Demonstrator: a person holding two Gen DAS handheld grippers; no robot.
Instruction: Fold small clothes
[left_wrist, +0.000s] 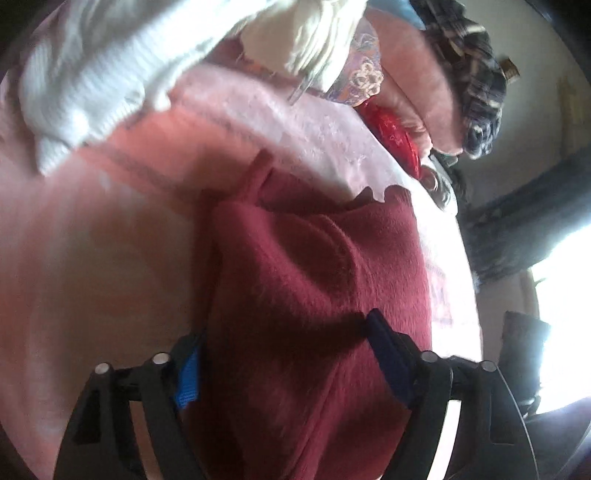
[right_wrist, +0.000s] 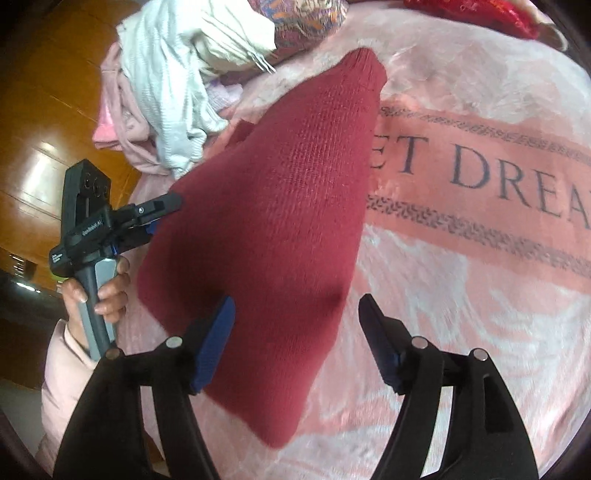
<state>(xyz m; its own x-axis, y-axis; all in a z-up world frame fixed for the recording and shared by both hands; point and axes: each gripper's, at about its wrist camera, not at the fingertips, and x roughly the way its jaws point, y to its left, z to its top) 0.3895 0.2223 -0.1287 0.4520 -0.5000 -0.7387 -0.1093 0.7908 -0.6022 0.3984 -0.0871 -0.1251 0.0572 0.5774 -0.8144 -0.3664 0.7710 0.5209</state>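
The knitted garment (right_wrist: 266, 221) was dark red and plain. Under it the blanket (right_wrist: 480, 295) was pink with white swirls and a salmon band carrying dark grey letters. Beyond the garment lay a white ribbed cloth (right_wrist: 173, 85), a purple and orange floral fabric (right_wrist: 306, 26) and a shiny red one (right_wrist: 480, 11).

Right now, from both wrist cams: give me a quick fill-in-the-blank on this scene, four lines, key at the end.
1. The knit garment lying on the blanket is dark ____.
2. The letters printed on the blanket's band read "DREA", in the ____ wrist view.
3. The right tool has its jaws ____.
4. The pile of clothes beyond the garment is topped by a ____ ribbed piece.

Missing words: red; right; open; white
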